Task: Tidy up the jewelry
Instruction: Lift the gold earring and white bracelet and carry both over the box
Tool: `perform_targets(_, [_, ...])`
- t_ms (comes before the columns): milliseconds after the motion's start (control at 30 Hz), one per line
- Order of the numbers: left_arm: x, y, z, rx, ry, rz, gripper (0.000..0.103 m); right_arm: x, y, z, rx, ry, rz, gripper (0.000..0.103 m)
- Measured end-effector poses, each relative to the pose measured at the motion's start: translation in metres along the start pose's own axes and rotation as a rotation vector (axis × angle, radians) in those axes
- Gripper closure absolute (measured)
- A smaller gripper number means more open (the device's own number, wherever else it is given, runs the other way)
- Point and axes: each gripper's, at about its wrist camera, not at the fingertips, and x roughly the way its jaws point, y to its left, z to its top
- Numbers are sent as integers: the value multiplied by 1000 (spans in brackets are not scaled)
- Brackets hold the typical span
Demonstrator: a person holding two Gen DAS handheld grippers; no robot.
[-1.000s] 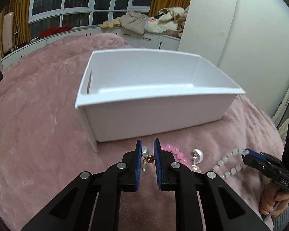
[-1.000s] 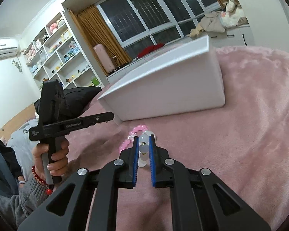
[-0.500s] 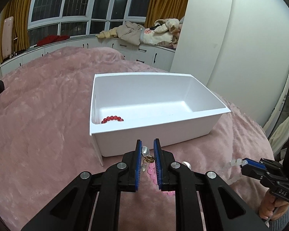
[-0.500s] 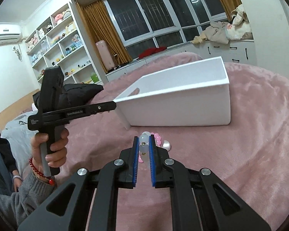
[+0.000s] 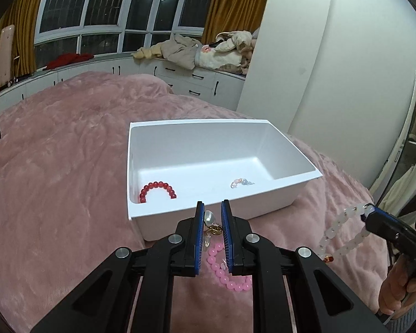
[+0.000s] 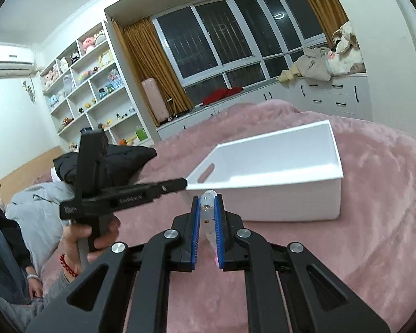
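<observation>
A white bin [image 5: 141, 213] stands on the pink blanket and holds a red bead bracelet [image 5: 158, 188] and a small pale beaded piece [image 5: 241, 182]. My left gripper [image 5: 211, 213] is shut on a pearl and gold earring [image 5: 212, 226], held above the bin's near wall. A pink bead bracelet [image 5: 227, 273] lies on the blanket below it. My right gripper [image 6: 207, 202] is shut on a white bead bracelet [image 6: 208, 204], lifted off the blanket to the right of the bin; the bracelet [image 5: 344, 234] hangs from it in the left wrist view. The bin [image 6: 291, 202] also shows in the right wrist view.
The pink blanket [image 5: 55, 180] covers the whole bed. A white wall corner [image 5: 291, 55] and an open cupboard stand at the right. Window-sill drawers with clothes [image 5: 197, 52] run along the back. Shelves of toys [image 6: 91, 83] stand at the left in the right wrist view.
Both grippers have risen from the blanket with their jewelry. The left one now looks down into the bin. The white bracelet has come off the blanket.
</observation>
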Motion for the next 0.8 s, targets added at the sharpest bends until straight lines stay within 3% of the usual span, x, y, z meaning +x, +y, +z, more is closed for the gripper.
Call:
perform_targets(433, [11, 9, 19, -11, -27, -14, 86, 28, -4, 40, -33, -35, -79, 92])
perform_targets(800, [37, 21, 40, 15, -41, 28, 86, 59, -31, 70, -47, -51, -194, 92])
